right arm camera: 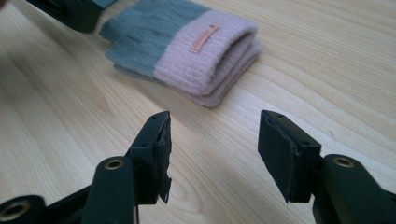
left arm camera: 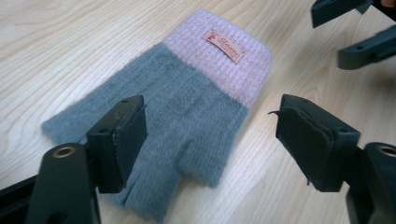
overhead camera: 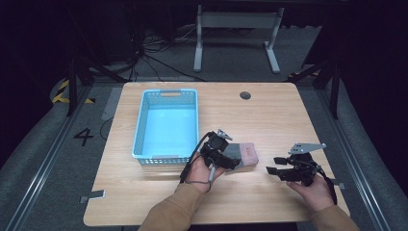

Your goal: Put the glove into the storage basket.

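Note:
A pair of grey knit gloves with pink cuffs (overhead camera: 244, 155) lies stacked flat on the wooden table, a small tan label on the top cuff (left arm camera: 223, 45). My left gripper (overhead camera: 227, 161) hovers at the gloves' grey finger end, open, with the knit (left arm camera: 187, 112) lying under its spread jaws and neither pad pressing on it. To the right of the gloves my right gripper (overhead camera: 273, 166) is open over bare wood, a short way from the pink cuffs (right arm camera: 212, 51). Its view has nothing between the jaws.
A light blue plastic basket (overhead camera: 140, 125) stands on the table to the left of the gloves, its near wall close to my left hand. A round cable hole (overhead camera: 245, 95) sits near the table's far edge. Bare wood (overhead camera: 269, 120) lies beyond the gloves.

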A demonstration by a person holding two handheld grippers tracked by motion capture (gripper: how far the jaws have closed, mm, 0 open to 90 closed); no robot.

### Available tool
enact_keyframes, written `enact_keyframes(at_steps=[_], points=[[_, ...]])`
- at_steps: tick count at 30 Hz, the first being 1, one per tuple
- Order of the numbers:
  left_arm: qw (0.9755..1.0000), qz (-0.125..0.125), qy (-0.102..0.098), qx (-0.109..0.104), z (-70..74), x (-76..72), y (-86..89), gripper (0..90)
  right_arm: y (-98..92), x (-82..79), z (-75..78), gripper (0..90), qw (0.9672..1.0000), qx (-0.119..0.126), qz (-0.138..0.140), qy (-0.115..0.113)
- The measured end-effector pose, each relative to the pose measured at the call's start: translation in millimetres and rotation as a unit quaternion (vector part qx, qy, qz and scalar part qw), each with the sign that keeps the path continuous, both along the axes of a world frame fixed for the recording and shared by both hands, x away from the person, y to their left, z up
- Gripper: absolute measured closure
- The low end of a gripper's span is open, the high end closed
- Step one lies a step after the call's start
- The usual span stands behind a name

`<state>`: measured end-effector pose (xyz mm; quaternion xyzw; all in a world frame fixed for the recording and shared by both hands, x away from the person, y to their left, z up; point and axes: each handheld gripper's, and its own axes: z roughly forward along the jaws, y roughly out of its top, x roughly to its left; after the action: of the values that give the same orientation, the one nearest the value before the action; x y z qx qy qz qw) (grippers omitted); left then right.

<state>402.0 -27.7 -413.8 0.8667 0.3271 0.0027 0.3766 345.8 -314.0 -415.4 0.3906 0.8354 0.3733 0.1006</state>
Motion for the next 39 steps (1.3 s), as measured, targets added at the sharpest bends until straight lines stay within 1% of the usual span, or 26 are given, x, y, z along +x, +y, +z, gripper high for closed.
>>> enact_keyframes(at_steps=[2,5,6,8,9,10,13,15,17,19,22,26,28,30,31,32,34,35,39], points=[[0.9998,-0.002,-0.008,0.018,-2.2,3.0,-5.7,22.6,1.5,-1.6,2.7,45.6,1.0000,0.003,0.002,-0.004],[0.9997,-0.003,-0.004,0.026,-6.2,8.5,-11.5,20.7,2.4,-2.8,5.1,46.1,0.9999,0.006,0.007,-0.005],[0.9995,-0.004,-0.008,0.032,-7.1,9.2,-13.2,20.7,2.6,-3.0,5.4,46.1,0.9999,0.009,0.010,-0.008],[0.9985,0.002,-0.020,0.052,-8.7,8.8,-19.1,19.1,3.8,-3.5,5.5,46.1,0.9999,0.009,0.013,-0.006],[0.9980,0.000,-0.027,0.057,-9.4,8.0,-22.3,18.8,4.1,-3.5,5.3,46.0,0.9998,0.008,0.015,-0.006],[0.9977,-0.001,-0.029,0.061,-9.8,7.5,-24.5,18.4,4.4,-3.8,5.2,46.0,0.9998,0.009,0.016,-0.006],[0.9975,-0.004,-0.022,0.067,-13.4,9.4,-33.0,17.8,3.9,-4.5,5.5,45.9,0.9998,0.010,0.018,-0.006],[0.9968,-0.006,-0.026,0.076,-15.0,11.2,-37.4,17.8,3.1,-5.1,6.3,45.8,0.9997,0.015,0.017,-0.006],[0.9966,-0.005,-0.024,0.079,-16.3,12.8,-39.7,17.8,2.0,-6.0,7.5,45.5,0.9997,0.019,0.016,-0.008],[0.9958,-0.006,-0.030,0.086,-16.9,14.9,-41.1,17.8,1.0,-6.4,8.0,45.2,0.9996,0.022,0.015,-0.008],[0.9949,-0.009,-0.032,0.095,-17.8,18.2,-42.9,17.5,0.4,-7.3,7.4,45.0,0.9996,0.023,0.016,-0.004],[0.9953,-0.012,-0.022,0.094,-20.8,21.9,-42.6,16.1,-0.1,-9.0,6.9,44.9,0.9996,0.022,0.015,-0.002],[0.9948,-0.016,-0.017,0.099,-23.5,22.6,-43.3,15.1,-1.0,-9.4,7.0,44.7,0.9997,0.022,0.015,-0.001],[0.9943,-0.015,-0.020,0.104,-25.3,22.9,-43.9,13.6,-1.6,-9.5,6.9,44.6,0.9997,0.021,0.012,-0.001],[0.9940,-0.017,-0.018,0.106,-25.9,23.7,-43.7,12.0,-1.7,-9.5,6.9,44.5,0.9997,0.023,0.012,0.000],[0.9944,-0.016,-0.017,0.103,-27.1,24.0,-43.9,11.4,-1.6,-9.5,6.9,44.5,0.9997,0.023,0.012,0.001],[0.9943,-0.017,-0.017,0.104,-28.4,24.1,-44.0,9.7,-0.9,-9.7,6.8,44.6,0.9996,0.023,0.014,0.002],[0.9939,-0.017,-0.018,0.108,-28.9,23.6,-44.4,9.3,-0.4,-9.6,6.6,44.6,0.9996,0.024,0.015,0.002],[0.9918,-0.033,-0.024,0.121,-30.5,22.4,-45.2,8.6,0.6,-9.7,6.1,45.0,0.9996,0.022,0.018,0.006]])
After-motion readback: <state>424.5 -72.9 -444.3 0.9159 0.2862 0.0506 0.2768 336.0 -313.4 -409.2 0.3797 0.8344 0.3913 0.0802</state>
